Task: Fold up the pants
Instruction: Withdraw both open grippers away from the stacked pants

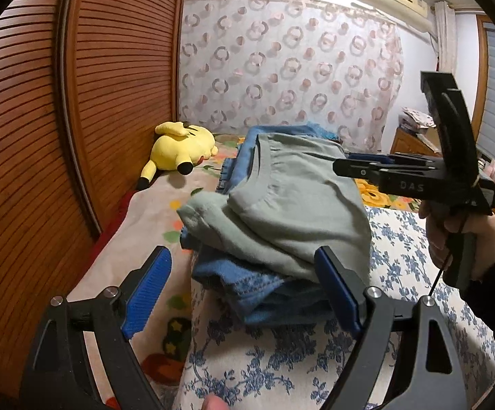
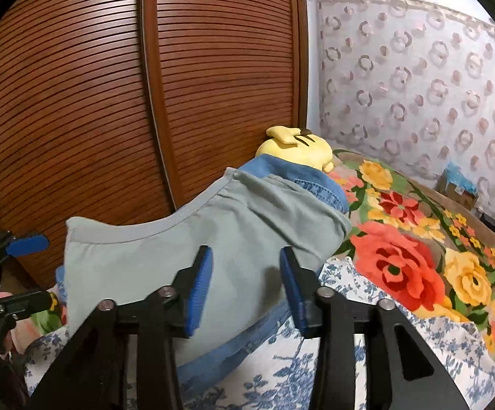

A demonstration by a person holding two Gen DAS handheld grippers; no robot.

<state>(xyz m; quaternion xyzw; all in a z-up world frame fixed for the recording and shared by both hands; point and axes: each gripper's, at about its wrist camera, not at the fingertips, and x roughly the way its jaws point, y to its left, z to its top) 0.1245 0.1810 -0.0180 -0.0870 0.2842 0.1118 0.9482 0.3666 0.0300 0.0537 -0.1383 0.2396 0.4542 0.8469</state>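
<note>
Folded grey-green pants (image 1: 292, 201) lie on top of folded blue jeans (image 1: 264, 294) in a stack on the bed. In the right wrist view the grey-green pants (image 2: 186, 253) cover most of the jeans (image 2: 319, 184). My left gripper (image 1: 244, 294) is open and empty, just in front of the stack's near edge. My right gripper (image 2: 244, 290) is open and empty, over the near side of the pants. In the left wrist view the right gripper (image 1: 367, 167) hovers at the stack's right side, its fingers seen edge-on. The left gripper (image 2: 29, 270) shows at the left edge of the right wrist view.
A yellow plush toy (image 1: 179, 150) lies behind the stack against the brown slatted wardrobe door (image 1: 76, 119). The bed has a blue-flowered sheet (image 1: 281, 369) and a bright floral blanket (image 2: 418, 239). A patterned curtain (image 1: 281, 68) hangs behind the bed.
</note>
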